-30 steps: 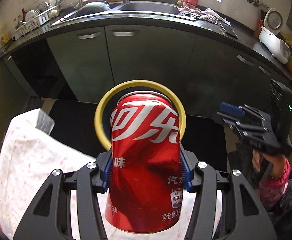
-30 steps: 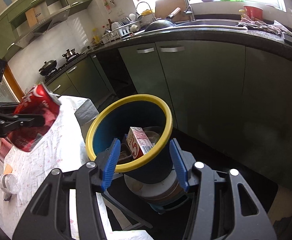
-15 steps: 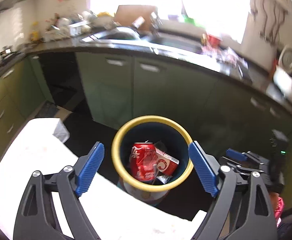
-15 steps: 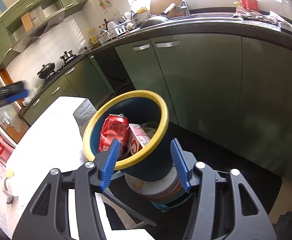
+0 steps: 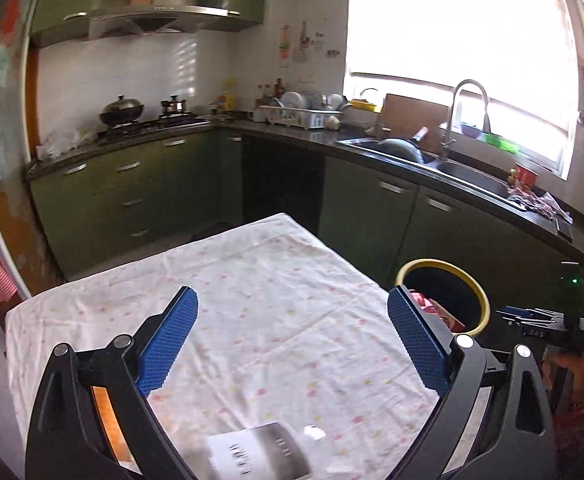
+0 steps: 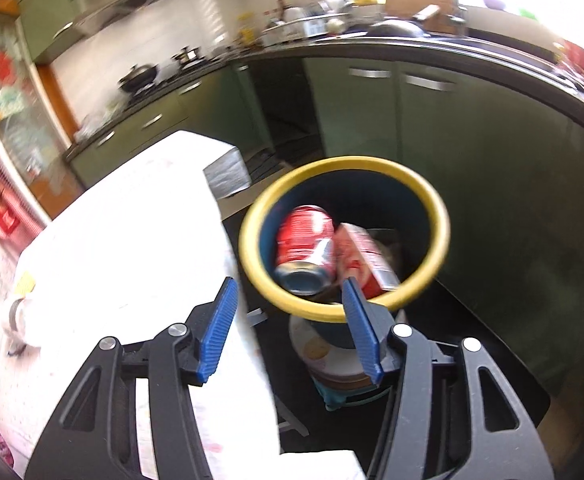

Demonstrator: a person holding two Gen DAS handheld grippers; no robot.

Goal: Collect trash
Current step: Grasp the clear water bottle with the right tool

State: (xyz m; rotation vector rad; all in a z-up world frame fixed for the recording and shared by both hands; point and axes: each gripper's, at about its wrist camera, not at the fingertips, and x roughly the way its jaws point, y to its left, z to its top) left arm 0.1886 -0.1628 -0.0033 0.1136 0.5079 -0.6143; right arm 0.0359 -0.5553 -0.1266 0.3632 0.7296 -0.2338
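Note:
The blue trash bin with a yellow rim [image 6: 435,216] stands off the table's right edge and also shows in the left wrist view [image 5: 485,304]. Inside lie the red cola can [image 6: 305,240] and a red and white carton [image 6: 365,260]. My left gripper [image 5: 292,332] is open and empty over the cloth-covered table [image 5: 260,300]. A blurred bottle with a grey label [image 5: 260,456] lies on the table at the bottom edge of that view. My right gripper [image 6: 288,320] is open and empty, just in front of the bin.
Green kitchen cabinets [image 5: 363,216] with a dark counter and sink [image 5: 451,164] run behind the bin. A stove with a wok [image 5: 122,114] is at the far left. A small white object [image 6: 20,316] lies at the table's near left edge.
The left gripper has swung left from over the bin to over the table, jaws still wide. The right gripper has shifted a little, its view is motion blurred. The can stays in the bin.

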